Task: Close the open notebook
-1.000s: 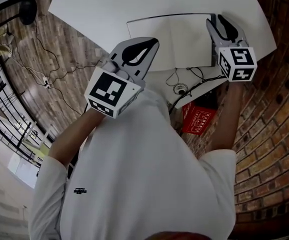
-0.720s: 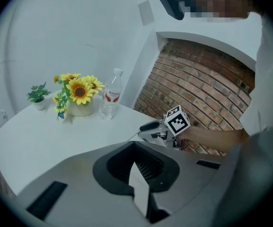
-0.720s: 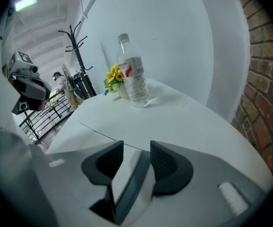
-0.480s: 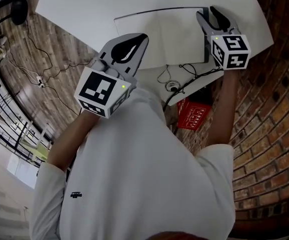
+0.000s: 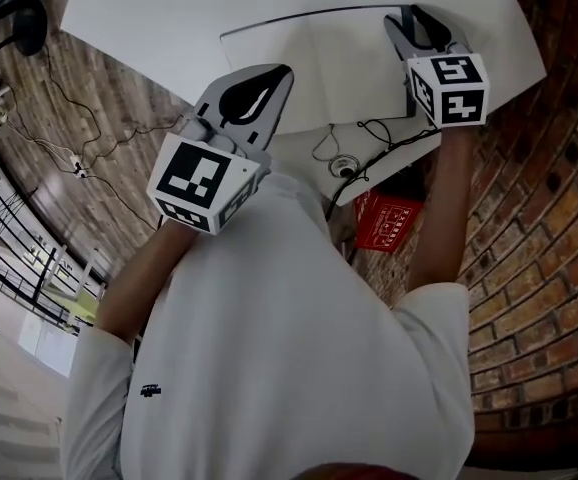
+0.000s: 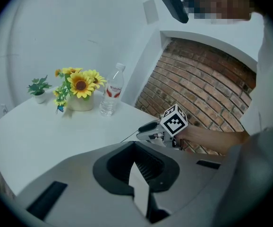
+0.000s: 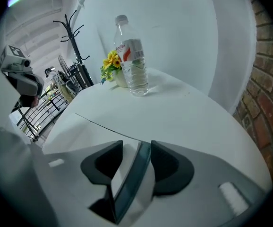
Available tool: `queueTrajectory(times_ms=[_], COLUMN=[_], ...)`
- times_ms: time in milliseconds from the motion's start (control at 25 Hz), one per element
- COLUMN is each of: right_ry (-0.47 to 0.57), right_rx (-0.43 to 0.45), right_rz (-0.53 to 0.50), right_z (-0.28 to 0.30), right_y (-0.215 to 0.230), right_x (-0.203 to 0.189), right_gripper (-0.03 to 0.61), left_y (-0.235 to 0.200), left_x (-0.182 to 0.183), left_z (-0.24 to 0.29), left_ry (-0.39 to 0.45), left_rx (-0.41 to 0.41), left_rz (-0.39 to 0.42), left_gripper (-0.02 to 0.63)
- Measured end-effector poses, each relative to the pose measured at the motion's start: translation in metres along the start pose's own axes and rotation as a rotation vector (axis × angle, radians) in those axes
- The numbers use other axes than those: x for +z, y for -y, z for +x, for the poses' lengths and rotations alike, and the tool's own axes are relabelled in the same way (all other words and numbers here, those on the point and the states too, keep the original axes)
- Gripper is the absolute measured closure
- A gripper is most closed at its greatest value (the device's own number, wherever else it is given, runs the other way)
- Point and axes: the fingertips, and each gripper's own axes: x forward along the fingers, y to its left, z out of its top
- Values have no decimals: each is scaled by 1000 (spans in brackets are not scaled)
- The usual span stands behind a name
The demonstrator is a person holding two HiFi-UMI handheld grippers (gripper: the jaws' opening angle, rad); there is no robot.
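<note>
The open notebook [image 5: 314, 63] lies flat on the white table [image 5: 169, 18], its white pages up. My right gripper [image 5: 416, 25] sits at the notebook's right edge. In the right gripper view the dark cover edge [image 7: 129, 176] runs between the spread jaws of the right gripper [image 7: 136, 148], with a gap of white page beside it. The jaws have just been opening, then easing in a little. My left gripper [image 5: 269, 80] hovers near the table's front edge, short of the notebook, its tips together and nothing held. The left gripper view shows the left gripper [image 6: 137, 171] with only a sliver of gap.
A clear water bottle [image 7: 132, 60] and a pot of sunflowers [image 6: 80, 86] stand at the table's far side, with a small green plant [image 6: 38, 88] beyond. A black cable [image 5: 369, 138] trails off the front edge. A brick wall [image 5: 539, 218] is close on the right.
The right gripper has sunk a little at the notebook's right edge and its jaws stand wider. The left gripper has hardly moved.
</note>
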Motion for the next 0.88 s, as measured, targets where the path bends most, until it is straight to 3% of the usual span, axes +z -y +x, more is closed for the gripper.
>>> queueTrajectory(times_ms=[160, 880], right_ry=[9, 10], right_rx=[21, -21], right_rz=[64, 25], right_z=[2, -18], right_y=[-9, -20], right_x=[-2, 16], right_gripper=[467, 520], left_y=[-6, -25], left_x=[2, 3], left_z=[-3, -25], left_ry=[7, 31], left_rx=[11, 48], left_rz=[-6, -16], left_gripper=[604, 604])
